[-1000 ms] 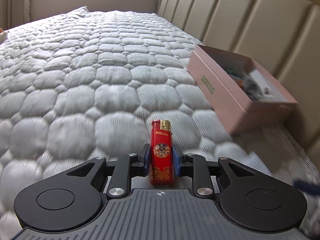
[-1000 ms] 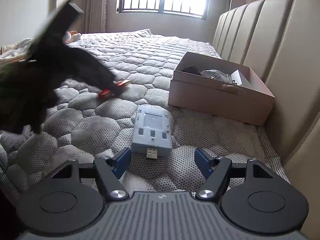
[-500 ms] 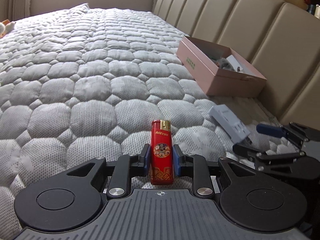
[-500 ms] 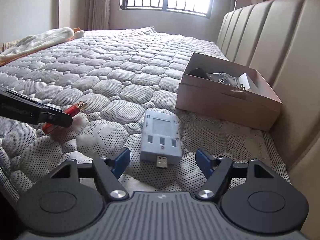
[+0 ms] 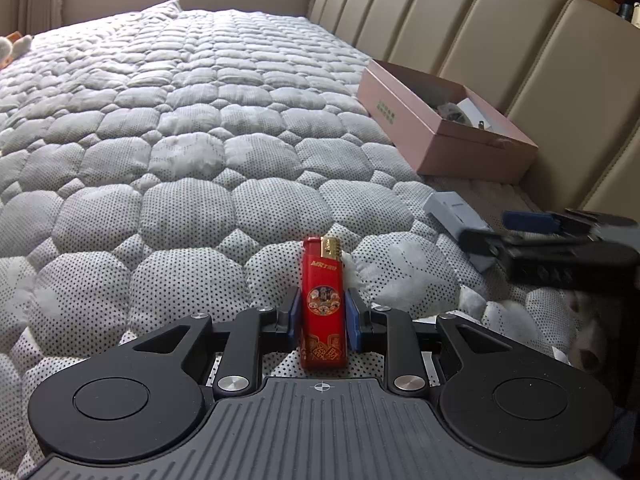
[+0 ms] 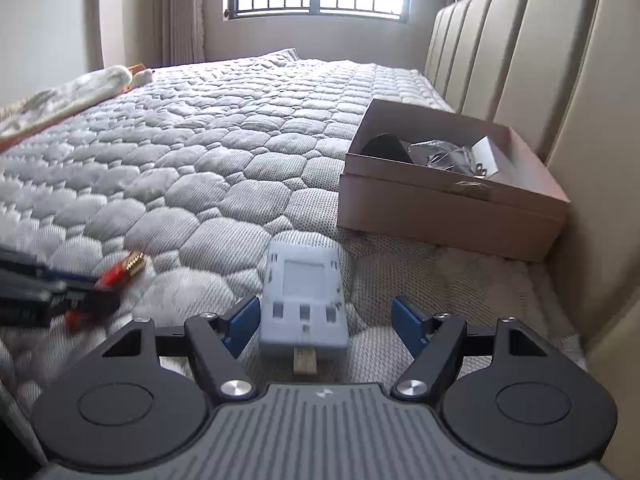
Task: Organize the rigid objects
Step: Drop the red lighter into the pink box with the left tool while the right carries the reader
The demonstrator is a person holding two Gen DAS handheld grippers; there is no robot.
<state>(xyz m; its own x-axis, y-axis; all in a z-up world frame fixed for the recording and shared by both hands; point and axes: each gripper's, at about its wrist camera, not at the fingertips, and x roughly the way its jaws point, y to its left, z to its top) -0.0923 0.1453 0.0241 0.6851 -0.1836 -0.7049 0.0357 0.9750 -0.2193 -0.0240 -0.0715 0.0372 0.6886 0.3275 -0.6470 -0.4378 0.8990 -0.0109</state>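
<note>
Now the left hand-held gripper [image 5: 322,316] clamps a red lighter [image 5: 323,304] above the bed [image 5: 200,152]; the right hand-held gripper [image 6: 323,322] (jaws spread) straddles a grey adapter [image 6: 304,296], near the box [image 6: 448,204].

Lighter [image 5: 323,304]: gold letters near its top, seemingly "MRTBO", though the spelling is uncertain; gold characters near its base, too small to read.
Box [image 5: 430,136]: a short line of green print on its long pink side, not legible.
Adapter [image 6: 304,300]: no readable marks.
</note>
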